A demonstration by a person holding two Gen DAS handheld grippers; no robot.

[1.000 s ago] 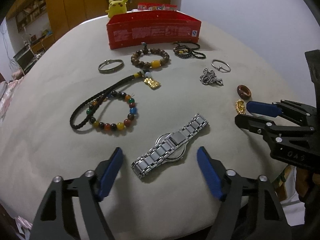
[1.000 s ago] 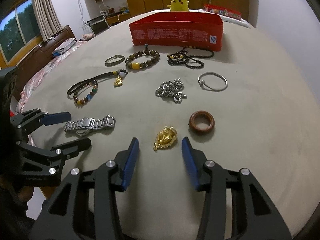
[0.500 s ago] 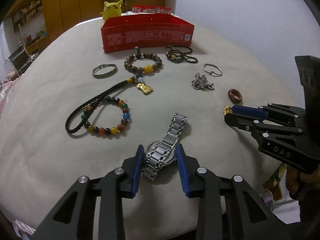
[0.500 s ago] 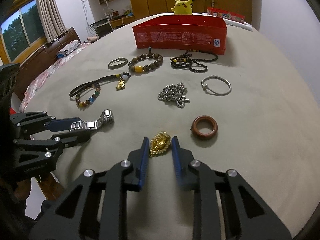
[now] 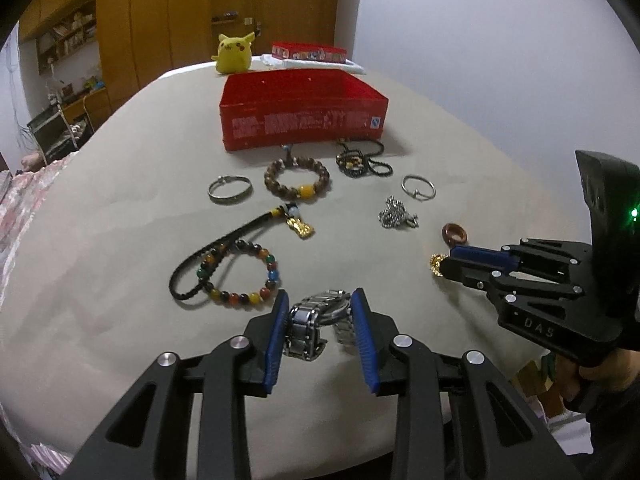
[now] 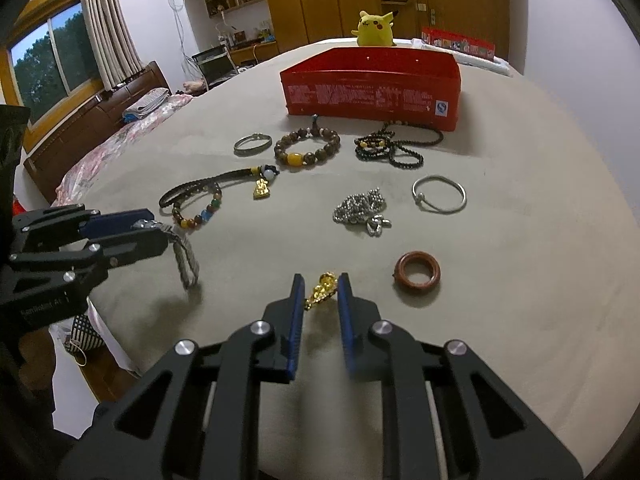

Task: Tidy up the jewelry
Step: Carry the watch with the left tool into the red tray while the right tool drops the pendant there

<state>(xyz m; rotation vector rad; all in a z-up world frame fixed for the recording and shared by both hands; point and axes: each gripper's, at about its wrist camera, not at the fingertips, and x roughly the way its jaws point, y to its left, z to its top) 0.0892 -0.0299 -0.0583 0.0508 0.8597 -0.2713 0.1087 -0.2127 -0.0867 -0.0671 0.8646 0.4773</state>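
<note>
My left gripper (image 5: 320, 304) is shut on a silver metal watch (image 5: 316, 322) and holds it above the table; its band hangs down in the right wrist view (image 6: 182, 256). My right gripper (image 6: 319, 286) is shut on a small gold pendant (image 6: 321, 288), which also shows in the left wrist view (image 5: 437, 263), lifted off the table. An open red box (image 5: 302, 114) stands at the far side of the table (image 5: 100, 220); it shows in the right wrist view too (image 6: 372, 88).
On the table lie a multicoloured bead bracelet (image 5: 240, 276), a black cord with a gold charm (image 5: 300, 228), a brown bead bracelet (image 5: 298, 178), a silver bangle (image 5: 230, 190), dark beads (image 5: 362, 160), a thin bangle (image 5: 418, 187), a chain (image 5: 396, 214), a brown ring (image 6: 417, 273). A yellow plush (image 5: 234, 53) sits behind the box.
Both grippers closed on their items and lifted them: the left raised the watch off the table, the right raised the gold pendant. Both views tilted up toward the red box.
</note>
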